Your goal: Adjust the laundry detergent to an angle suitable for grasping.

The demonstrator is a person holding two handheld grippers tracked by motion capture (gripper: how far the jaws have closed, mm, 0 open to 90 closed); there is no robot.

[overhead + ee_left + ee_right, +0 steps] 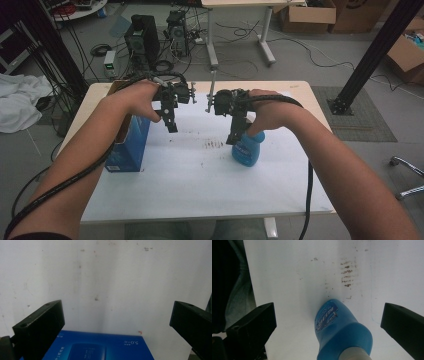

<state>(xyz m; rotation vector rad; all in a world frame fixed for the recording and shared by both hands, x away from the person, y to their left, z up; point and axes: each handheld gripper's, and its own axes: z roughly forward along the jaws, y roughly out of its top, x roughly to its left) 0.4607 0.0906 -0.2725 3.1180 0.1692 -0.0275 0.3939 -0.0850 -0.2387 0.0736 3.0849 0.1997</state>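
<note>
A blue bottle (247, 151) with a pale cap stands on the white sheet right of centre. In the right gripper view the bottle (339, 332) rises between the two black jaws, which stand wide apart and clear of its sides. My right gripper (233, 139) hangs open just above and left of it. A blue carton (128, 146) stands near the table's left edge. My left gripper (172, 127) hovers open to its right. In the left gripper view the carton (100, 347) lies low, below the open gripper (117, 315).
Brown smudges (214, 145) mark the white sheet (200, 185) between the grippers, and the smudges (347, 272) lie beyond the bottle. Behind the table are computer towers (142, 37), cables and cardboard boxes (307, 15). A black frame post (370, 55) stands at right.
</note>
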